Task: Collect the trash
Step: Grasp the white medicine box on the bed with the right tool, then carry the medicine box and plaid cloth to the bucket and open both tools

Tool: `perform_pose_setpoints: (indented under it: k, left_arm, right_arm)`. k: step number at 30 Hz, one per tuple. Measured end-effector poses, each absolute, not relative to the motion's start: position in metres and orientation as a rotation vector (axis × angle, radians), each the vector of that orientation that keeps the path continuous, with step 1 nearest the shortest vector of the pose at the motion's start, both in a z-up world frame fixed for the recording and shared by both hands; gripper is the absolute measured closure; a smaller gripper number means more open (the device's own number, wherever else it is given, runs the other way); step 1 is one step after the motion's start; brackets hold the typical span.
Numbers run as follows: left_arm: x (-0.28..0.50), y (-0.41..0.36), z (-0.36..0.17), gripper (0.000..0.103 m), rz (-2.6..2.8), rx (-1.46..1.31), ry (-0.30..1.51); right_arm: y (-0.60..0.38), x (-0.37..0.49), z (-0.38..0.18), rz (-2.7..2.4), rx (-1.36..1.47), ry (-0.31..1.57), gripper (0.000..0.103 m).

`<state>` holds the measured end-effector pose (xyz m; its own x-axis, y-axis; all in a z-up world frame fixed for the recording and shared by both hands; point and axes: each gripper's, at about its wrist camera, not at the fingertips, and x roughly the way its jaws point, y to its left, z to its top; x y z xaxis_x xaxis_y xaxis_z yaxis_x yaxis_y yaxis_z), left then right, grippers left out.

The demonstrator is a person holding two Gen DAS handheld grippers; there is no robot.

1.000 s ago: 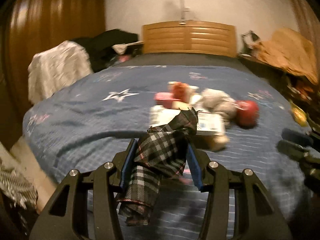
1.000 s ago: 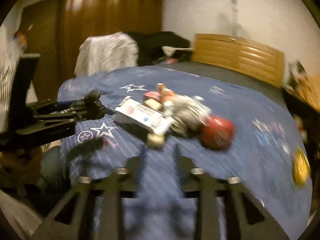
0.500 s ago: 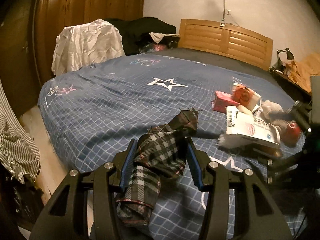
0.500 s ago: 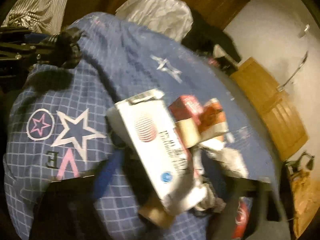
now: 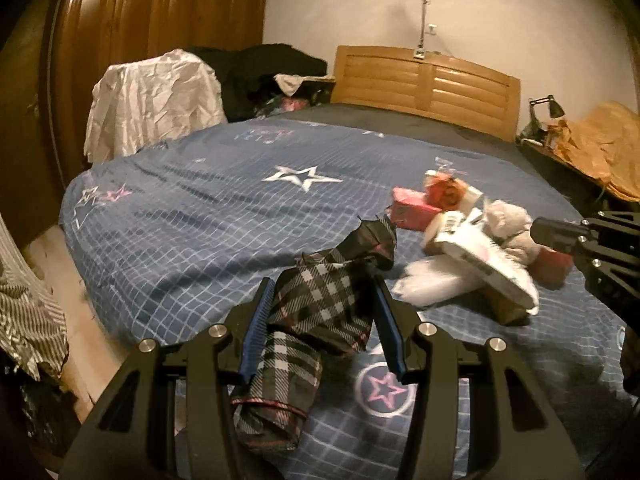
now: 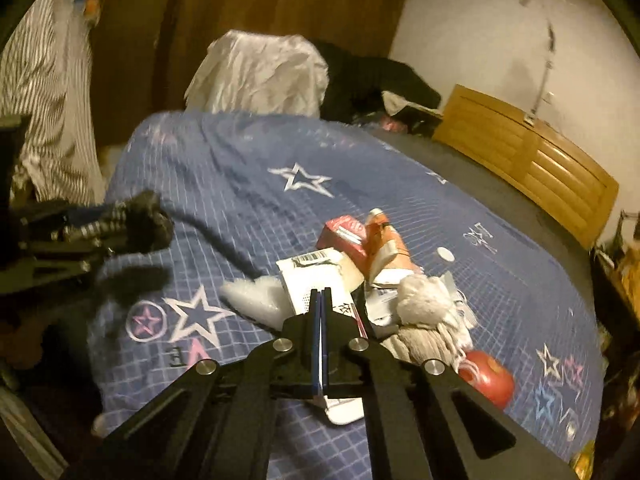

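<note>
Two claws are busy over the bed (image 5: 192, 208). The right claw (image 6: 321, 300) is pressed together on the near end of a flat white carton (image 6: 316, 280), which lies in the trash pile (image 6: 384, 276) toward the bed's right edge; its long axis runs away from the claw toward the headboard (image 6: 528, 160), barcode end farthest. The left claw (image 5: 324, 300) pinches a folded plaid bag (image 5: 320, 304), pointing toward the pile, which lies ahead and to its right. The right claw is judged nearer the trash, so the carton should travel left toward the bag.
</note>
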<state>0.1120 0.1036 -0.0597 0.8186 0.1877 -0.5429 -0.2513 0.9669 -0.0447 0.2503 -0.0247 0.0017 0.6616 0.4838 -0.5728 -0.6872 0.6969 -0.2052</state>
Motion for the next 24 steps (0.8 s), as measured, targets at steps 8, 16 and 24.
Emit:
perform_pose_setpoints:
  k: [8, 16, 24]
  left_arm:
    - [0.105, 0.096, -0.058, 0.055, 0.212, -0.105, 0.563]
    - [0.108, 0.110, -0.062, 0.055, 0.228, -0.135, 0.574]
    - [0.107, 0.076, -0.041, 0.055, 0.139, -0.082, 0.534]
  right_arm:
    - [-0.001, 0.272, -0.030, 0.725, -0.556, 0.631, 0.018]
    - [-0.014, 0.284, -0.025, 0.652, -0.472, 0.648, 0.062]
    - [-0.084, 0.207, 0.046, 0.573, -0.251, 0.496, 0.062]
